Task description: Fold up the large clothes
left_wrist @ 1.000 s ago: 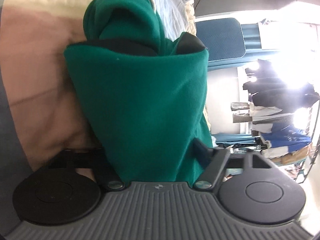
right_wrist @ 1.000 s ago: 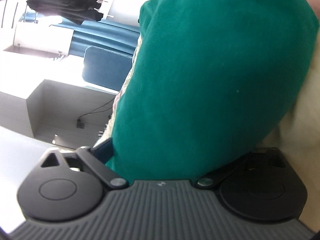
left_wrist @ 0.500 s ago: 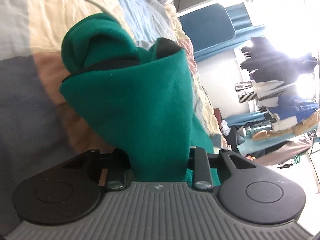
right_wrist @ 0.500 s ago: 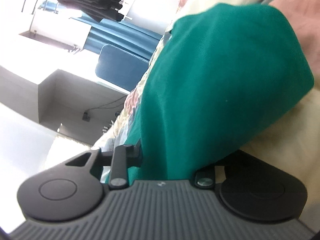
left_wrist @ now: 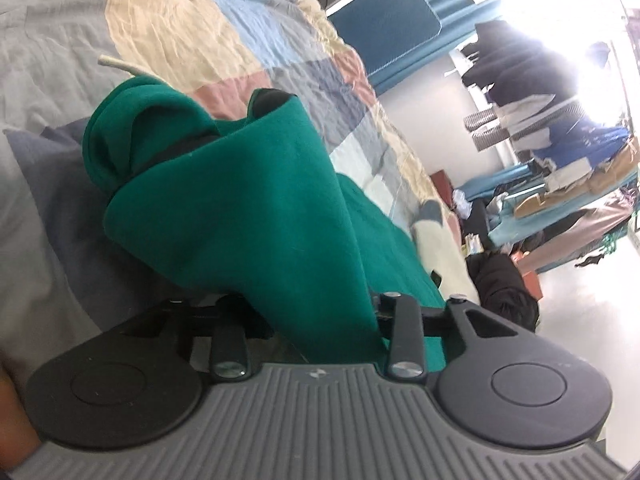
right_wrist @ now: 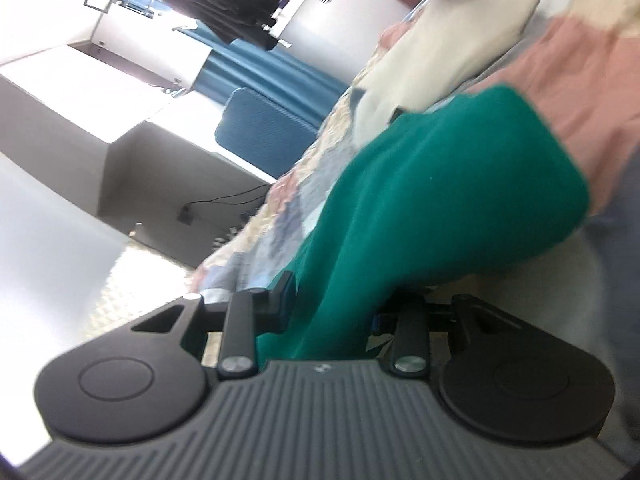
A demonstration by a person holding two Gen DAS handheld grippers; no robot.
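A green fleece garment (left_wrist: 256,216) with a dark lining and a pale drawstring hangs bunched over a patchwork bedspread (left_wrist: 168,28). My left gripper (left_wrist: 316,320) is shut on a fold of it; the cloth hides the fingertips. In the right wrist view the same green garment (right_wrist: 432,200) runs from my right gripper (right_wrist: 332,320), which is shut on another part of it, up across the patchwork bedspread (right_wrist: 568,64). Both views are tilted sideways.
A blue chair (left_wrist: 384,28) stands past the bed and also shows in the right wrist view (right_wrist: 260,136). Clothes hang on a rack (left_wrist: 532,88) above stacked piles. A dark bag (left_wrist: 500,288) lies on the floor beside the bed.
Both grippers have closed in on the green garment and drawn back with it, so it fills less of each view and more of the bedspread shows. Both views have tilted.
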